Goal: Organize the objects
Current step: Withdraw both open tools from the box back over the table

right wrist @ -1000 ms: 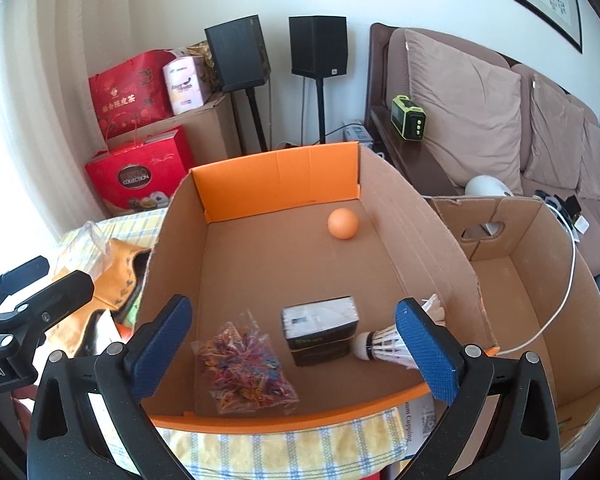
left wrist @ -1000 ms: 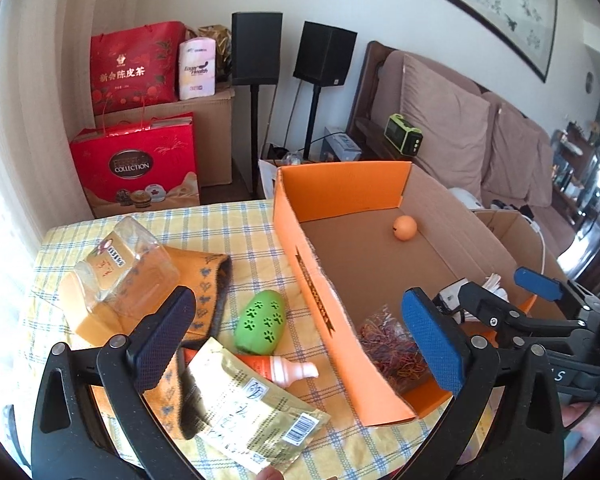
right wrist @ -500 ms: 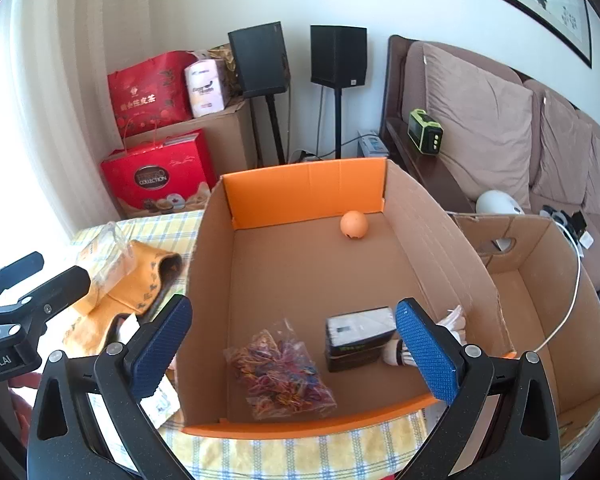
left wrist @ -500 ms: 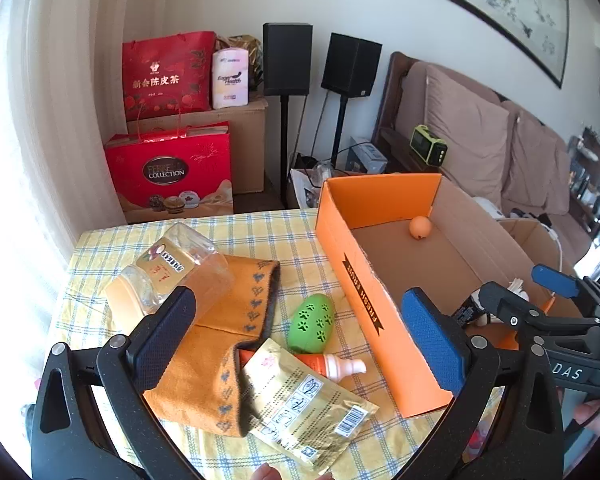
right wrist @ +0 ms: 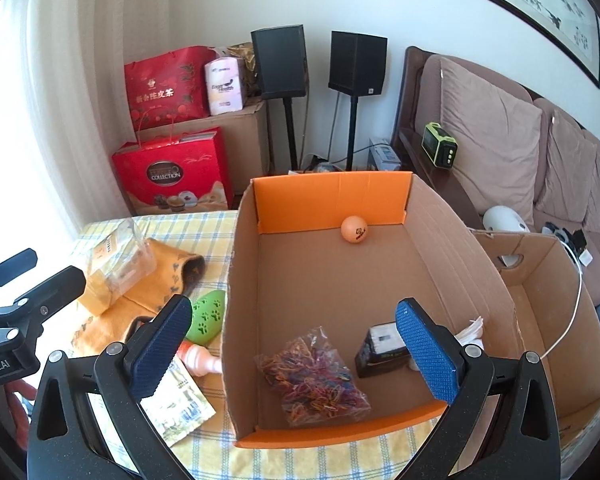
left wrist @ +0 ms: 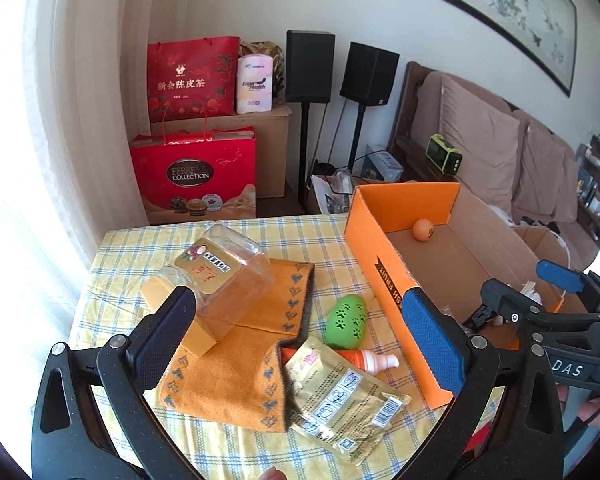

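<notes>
While both grippers hang empty, jaws spread wide, stock stands thus. Orange box (right wrist: 332,200), right of table: ball (right wrist: 354,230) at far wall; rubber-band bag (right wrist: 314,380), dark packet (right wrist: 380,350), shuttlecock (right wrist: 472,330) near. Checked tablecloth (left wrist: 292,236), left: clear jar (left wrist: 220,276) lying on orange cloth (left wrist: 228,384); green egg-shaped toy (left wrist: 346,322); small bottle (left wrist: 370,360); foil pouch (left wrist: 340,396) nearest. Pouch likely light, limp, slick: pinch an edge. Left gripper (left wrist: 300,344) above the clutter; right gripper (right wrist: 292,350) over the box's near end.
</notes>
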`<state>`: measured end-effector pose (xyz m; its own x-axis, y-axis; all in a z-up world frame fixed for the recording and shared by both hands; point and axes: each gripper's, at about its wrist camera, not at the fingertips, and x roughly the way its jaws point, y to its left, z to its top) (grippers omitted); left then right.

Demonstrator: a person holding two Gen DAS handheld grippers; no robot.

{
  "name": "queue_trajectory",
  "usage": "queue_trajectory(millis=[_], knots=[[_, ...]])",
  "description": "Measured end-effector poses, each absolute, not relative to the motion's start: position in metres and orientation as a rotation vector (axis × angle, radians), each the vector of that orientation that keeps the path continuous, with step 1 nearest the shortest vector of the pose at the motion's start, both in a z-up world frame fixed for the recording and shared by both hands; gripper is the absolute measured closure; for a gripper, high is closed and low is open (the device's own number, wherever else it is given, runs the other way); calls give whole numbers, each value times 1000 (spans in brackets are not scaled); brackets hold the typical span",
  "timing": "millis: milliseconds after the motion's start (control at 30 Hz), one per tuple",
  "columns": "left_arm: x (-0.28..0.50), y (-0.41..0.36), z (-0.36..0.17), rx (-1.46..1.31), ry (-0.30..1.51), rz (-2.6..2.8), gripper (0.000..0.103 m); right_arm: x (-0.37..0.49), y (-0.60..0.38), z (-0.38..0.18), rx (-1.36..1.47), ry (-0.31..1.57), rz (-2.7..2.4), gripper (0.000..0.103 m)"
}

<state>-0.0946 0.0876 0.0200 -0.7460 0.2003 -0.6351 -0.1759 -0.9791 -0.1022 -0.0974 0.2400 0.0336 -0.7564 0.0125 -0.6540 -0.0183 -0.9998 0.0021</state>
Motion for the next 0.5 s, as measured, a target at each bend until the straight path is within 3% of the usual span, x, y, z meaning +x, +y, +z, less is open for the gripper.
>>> queue_trajectory(millis=[500], knots=[[-96, 42, 12, -1021, -122, 2794, 0, -106, 204, 32, -1116, -31, 2966, 0]])
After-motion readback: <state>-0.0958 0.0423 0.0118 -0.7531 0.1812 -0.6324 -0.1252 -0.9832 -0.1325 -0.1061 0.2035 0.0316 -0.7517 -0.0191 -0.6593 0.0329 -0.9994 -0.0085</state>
